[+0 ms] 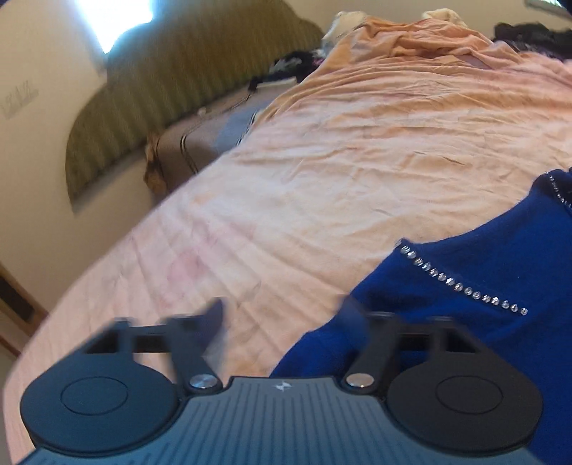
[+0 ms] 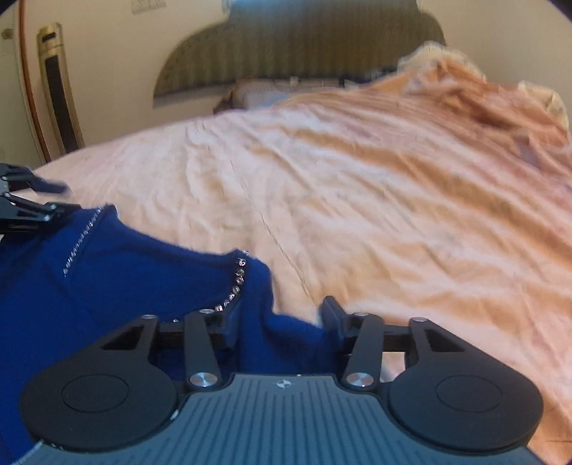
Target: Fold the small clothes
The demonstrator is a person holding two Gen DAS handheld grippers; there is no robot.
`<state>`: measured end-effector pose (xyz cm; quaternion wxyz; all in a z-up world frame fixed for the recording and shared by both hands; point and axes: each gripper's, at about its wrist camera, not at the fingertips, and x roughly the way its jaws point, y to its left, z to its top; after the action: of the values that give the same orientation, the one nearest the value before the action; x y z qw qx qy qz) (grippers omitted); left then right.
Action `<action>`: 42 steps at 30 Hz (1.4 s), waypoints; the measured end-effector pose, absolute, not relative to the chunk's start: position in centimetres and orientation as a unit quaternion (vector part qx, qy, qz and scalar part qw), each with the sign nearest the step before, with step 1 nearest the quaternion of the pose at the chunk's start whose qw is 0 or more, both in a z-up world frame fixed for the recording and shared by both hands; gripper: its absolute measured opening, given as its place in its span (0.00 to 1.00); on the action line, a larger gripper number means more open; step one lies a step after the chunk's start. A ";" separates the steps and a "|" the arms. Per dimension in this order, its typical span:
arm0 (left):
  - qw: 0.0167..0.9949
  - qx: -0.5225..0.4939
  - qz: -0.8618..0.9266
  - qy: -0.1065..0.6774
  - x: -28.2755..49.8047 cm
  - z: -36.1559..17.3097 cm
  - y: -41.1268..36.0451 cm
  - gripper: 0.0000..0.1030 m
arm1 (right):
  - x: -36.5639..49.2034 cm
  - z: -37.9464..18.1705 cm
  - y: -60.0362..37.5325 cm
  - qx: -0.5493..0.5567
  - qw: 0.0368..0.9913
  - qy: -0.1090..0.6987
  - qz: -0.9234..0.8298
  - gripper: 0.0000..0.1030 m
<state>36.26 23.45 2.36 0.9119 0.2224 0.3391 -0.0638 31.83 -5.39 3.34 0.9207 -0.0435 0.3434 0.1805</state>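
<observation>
A royal-blue knit top trimmed with rhinestones lies on the peach bedsheet, at the lower right of the left wrist view. My left gripper is open. Its right finger overlaps the top's edge and its left finger hangs over bare sheet. In the right wrist view the top fills the lower left. My right gripper is open, with a fold of the blue fabric lying between its fingers. The left gripper shows at the far left, by the top's other corner.
A green striped headboard stands against the wall beyond the bed. Dark clothes are piled at the bed's far end. A tall gold-framed unit stands by the wall at the left. Wrinkled sheet stretches ahead of both grippers.
</observation>
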 end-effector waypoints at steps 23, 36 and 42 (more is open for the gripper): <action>0.951 0.087 0.008 0.296 14.5 7.8 30.0 0.87 | 7.8 9.1 -9.0 0.119 0.931 0.288 0.192 0.79; 0.927 0.060 -0.044 0.367 4.4 2.1 25.2 0.88 | -1.5 3.6 -2.6 -0.018 0.934 0.338 0.117 0.81; 0.929 0.052 -0.041 0.365 4.0 2.1 25.5 0.88 | -3.1 5.6 -4.7 0.043 0.938 0.333 0.092 0.82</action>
<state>4.00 25.52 2.08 0.9287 0.0520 0.3647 -0.0413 -3.12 -4.69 5.63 0.9376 0.0428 0.3326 0.0918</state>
